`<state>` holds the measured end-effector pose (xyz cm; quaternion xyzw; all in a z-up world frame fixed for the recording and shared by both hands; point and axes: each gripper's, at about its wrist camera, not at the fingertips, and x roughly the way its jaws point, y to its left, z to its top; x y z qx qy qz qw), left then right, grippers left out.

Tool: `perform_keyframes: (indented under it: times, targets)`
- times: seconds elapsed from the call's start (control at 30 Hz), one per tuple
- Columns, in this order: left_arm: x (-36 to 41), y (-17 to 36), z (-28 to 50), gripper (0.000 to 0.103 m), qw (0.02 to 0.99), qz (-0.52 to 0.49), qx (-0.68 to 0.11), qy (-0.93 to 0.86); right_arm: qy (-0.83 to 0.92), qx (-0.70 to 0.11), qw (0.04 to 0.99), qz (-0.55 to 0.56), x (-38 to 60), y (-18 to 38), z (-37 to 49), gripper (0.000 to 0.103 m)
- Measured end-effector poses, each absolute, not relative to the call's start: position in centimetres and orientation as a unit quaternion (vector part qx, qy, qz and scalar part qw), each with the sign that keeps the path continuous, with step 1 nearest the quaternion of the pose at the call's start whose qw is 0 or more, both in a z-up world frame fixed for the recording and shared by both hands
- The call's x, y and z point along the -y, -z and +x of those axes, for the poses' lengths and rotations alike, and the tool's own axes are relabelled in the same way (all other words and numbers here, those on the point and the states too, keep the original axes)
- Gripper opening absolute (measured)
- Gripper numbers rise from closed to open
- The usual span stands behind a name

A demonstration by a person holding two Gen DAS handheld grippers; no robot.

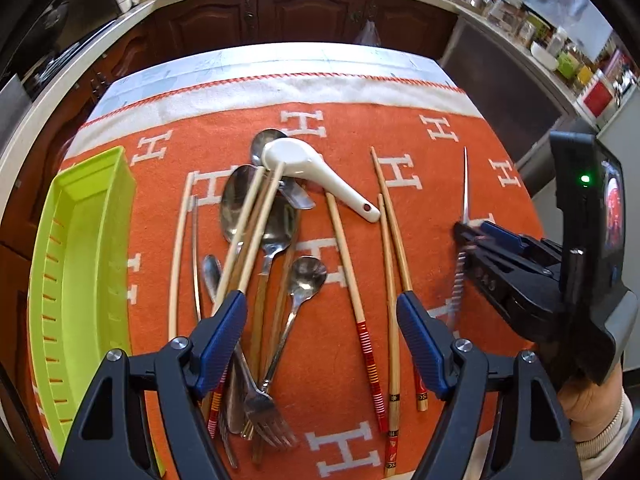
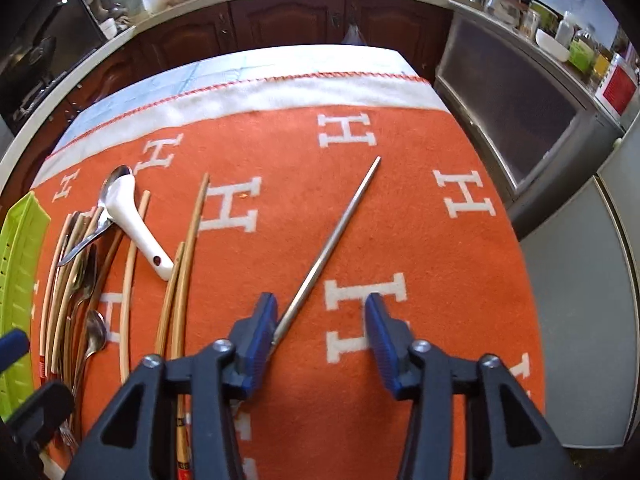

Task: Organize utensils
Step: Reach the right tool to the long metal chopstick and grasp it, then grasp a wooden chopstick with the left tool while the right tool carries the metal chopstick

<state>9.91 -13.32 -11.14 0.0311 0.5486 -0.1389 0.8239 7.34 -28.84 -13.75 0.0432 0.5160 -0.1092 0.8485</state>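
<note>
1. The right hand-held gripper (image 2: 320,320) sits low in the right wrist view with its blue pads apart. A metal chopstick (image 2: 332,240) runs from the upper middle of that frame down to the left pad and touches it; the right pad stands clear, so nothing is pinched yet.

2. The left hand-held gripper (image 1: 320,332) is spread wide at the bottom of the left wrist view, over the heap of utensils. Its left pad lies against a pair of pale wooden chopsticks (image 1: 256,220); its right pad is beside the tip of a bamboo chopstick (image 1: 394,232). It holds nothing.

3. Between the left gripper's fingers lie a fork (image 1: 266,416) and a small metal spoon (image 1: 306,276). Above them are larger spoons and a white ceramic spoon (image 1: 308,164) at the upper middle of the frame. A red-banded chopstick (image 1: 360,308) lies right of centre.

4. All of this rests on an orange cloth with white H letters (image 1: 400,132), spread over the surface.

5. The green tray (image 1: 80,264) stands along the left edge of the left wrist view. What shows of it is empty.

6. As I judge it, sorting has barely begun: every utensil in view is loose on the cloth, spoons and chopsticks crossed over one another, none in the tray. The whole pile is left to do, and the lone metal chopstick seems the item in hand.
</note>
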Motion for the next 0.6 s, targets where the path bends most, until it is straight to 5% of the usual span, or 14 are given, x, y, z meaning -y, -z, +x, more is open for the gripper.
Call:
perform_keyframes:
  times: [0.03, 0.1, 0.17, 0.27, 0.6]
  targets:
    - [13.6, 11.2, 10.1, 0.075, 0.819, 0.028, -0.553, 0.149, 0.111, -0.517, 0.848, 0.046, 29.1, 13.7, 7.2, 0.010]
    - [14.2, 11.4, 10.4, 0.060, 0.807, 0.018, -0.565, 0.172, 0.104, -0.519, 0.846, 0.072, 30.2, 13.6, 6.6, 0.006]
    - [15.1, 11.9, 10.8, 0.031, 0.785, 0.007, -0.587, 0.197, 0.098, -0.521, 0.843, 0.096, 31.2, 13.4, 5.7, 0.006]
    - [16.0, 12.9, 11.5, 0.018, 0.753, -0.022, -0.619, 0.221, 0.088, -0.524, 0.836, 0.134, 32.3, 13.4, 4.3, 0.006]
    - [17.6, 15.1, 12.3, 0.015, 0.705, -0.071, -0.670, 0.220, 0.051, -0.531, 0.814, 0.230, 34.1, 13.7, 0.4, 0.006]
